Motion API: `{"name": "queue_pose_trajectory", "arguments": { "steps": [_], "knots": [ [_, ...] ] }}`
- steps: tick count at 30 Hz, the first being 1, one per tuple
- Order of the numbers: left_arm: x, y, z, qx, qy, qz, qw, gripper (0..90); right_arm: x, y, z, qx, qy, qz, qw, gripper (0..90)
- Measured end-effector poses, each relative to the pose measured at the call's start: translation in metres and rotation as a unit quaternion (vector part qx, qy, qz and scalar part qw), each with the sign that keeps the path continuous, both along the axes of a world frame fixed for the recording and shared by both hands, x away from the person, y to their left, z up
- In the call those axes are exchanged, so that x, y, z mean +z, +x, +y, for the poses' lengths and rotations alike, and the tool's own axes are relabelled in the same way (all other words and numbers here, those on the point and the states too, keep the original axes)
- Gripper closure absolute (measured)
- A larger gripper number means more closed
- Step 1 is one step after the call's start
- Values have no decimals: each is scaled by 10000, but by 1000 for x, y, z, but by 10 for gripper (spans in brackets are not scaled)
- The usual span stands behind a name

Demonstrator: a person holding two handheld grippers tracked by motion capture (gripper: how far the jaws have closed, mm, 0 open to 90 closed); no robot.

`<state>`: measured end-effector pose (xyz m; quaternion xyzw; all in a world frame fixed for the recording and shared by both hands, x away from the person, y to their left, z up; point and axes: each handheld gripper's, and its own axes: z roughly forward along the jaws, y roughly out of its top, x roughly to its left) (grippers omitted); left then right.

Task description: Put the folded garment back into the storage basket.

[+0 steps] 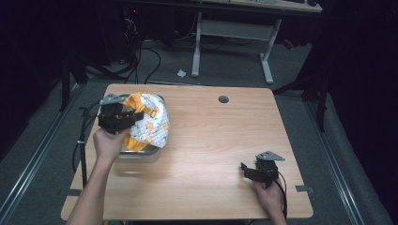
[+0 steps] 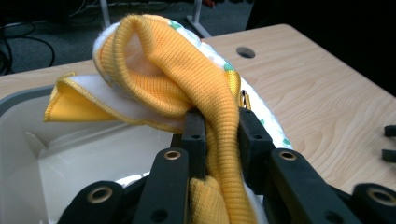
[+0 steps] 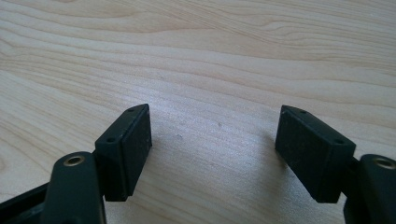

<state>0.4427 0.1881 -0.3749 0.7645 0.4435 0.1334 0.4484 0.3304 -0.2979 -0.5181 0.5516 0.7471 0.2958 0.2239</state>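
The left gripper (image 2: 216, 135) has its jaws pinched on the yellow ribbed hem of a small patterned garment (image 1: 151, 123), which hangs bunched over the white bin (image 2: 28, 154) at the table's (image 1: 211, 140) left edge. I'd worry that the grip is only on a narrow fold: it could slip out, or the loose cloth could drape over the bin's rim and drag it. The right gripper (image 3: 212, 149) rests wide open on bare wood, holding nothing. I can read no label or writing anywhere.
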Motion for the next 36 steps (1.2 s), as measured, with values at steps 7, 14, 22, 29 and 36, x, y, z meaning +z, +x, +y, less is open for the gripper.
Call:
{"name": "queue_pose_trajectory", "arguments": {
  "steps": [7, 14, 22, 29, 36],
  "knots": [
    [-12, 5, 5, 68, 128, 128, 9998, 760, 0, 0, 0, 3, -3, -2, 10000, 273],
    [-20, 9, 2, 201, 759, 126, 9968, 759, 0, 0, 0, 0, -4, -2, 10000, 273],
    [-34, 17, -4, 284, 1240, 209, 9916, 757, 0, 0, 0, -2, 1, 0, 10000, 273],
    [-55, 24, -8, 398, 1505, 389, 9870, 756, 0, 0, 0, 3, -5, -3, 10000, 273],
    [-60, 28, -11, 445, 1593, 444, 9852, 756, 0, 0, 0, -2, -1, 1, 10000, 273]
  ]
}}
